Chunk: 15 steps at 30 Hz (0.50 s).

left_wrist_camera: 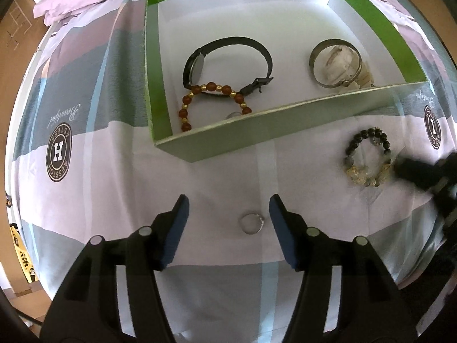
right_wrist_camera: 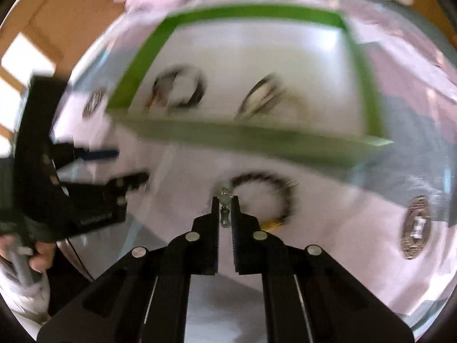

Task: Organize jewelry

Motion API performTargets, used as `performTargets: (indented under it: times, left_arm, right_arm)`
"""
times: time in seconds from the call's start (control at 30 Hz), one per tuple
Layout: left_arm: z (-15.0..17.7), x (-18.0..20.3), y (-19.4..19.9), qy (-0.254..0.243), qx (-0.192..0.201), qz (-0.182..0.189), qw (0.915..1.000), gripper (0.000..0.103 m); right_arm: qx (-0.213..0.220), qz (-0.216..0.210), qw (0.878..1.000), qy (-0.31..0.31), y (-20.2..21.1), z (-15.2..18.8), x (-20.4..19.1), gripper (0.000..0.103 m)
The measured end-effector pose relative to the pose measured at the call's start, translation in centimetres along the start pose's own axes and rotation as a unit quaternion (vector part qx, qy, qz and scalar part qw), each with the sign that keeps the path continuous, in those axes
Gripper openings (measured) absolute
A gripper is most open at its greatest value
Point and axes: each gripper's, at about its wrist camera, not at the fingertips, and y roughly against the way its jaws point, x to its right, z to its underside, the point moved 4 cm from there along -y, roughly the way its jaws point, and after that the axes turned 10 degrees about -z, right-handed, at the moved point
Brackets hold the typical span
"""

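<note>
The green box [left_wrist_camera: 257, 140] bars the 12 o'clock way in the left wrist view; its near wall stands upright across the bedsheet [left_wrist_camera: 217, 177], so entry is from above only. Inside, the black watch [left_wrist_camera: 228, 63] and red bead bracelet [left_wrist_camera: 214, 100] crowd the left part, the metal bangle [left_wrist_camera: 334, 65] the right; the white floor behind them lies free. Between the box wall and the left gripper [left_wrist_camera: 228, 208] the sheet is bare except for a ring [left_wrist_camera: 251, 223] lying between the wide-apart jaws. At 3 o'clock the dark bead bracelet [left_wrist_camera: 368, 160] and the right gripper [left_wrist_camera: 400, 168] fill the gap.
</note>
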Motion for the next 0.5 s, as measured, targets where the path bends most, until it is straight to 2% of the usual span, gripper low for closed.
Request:
performTargets:
  times: [0.07, 0.17, 0.33, 0.47, 0.5]
  left_arm:
    - [0.0, 0.0, 0.2, 0.0, 0.001, 0.001, 1.0, 0.061]
    - [0.2, 0.2, 0.1, -0.002, 0.001, 0.004, 1.0, 0.062]
    - [0.2, 0.7, -0.4, -0.008, -0.004, 0.003, 1.0, 0.062]
    - [0.2, 0.9, -0.8, -0.012, -0.008, 0.004, 0.9999, 0.063]
    - [0.5, 1.2, -0.7, -0.013, -0.009, 0.004, 0.9999, 0.063]
  right_arm:
    - [0.027, 0.011, 0.999, -0.022, 2.1, -0.5, 1.7, 0.007]
    - [0.037, 0.02, 0.998, -0.054, 3.7, -0.4, 4.4, 0.007]
    - [0.019, 0.026, 0.997, -0.069, 1.6, -0.6, 4.5, 0.007]
    - [0.004, 0.049, 0.996, -0.076, 1.0, -0.7, 6.1, 0.008]
    - [0.002, 0.048, 0.996, -0.08, 0.7, -0.7, 6.2, 0.017]
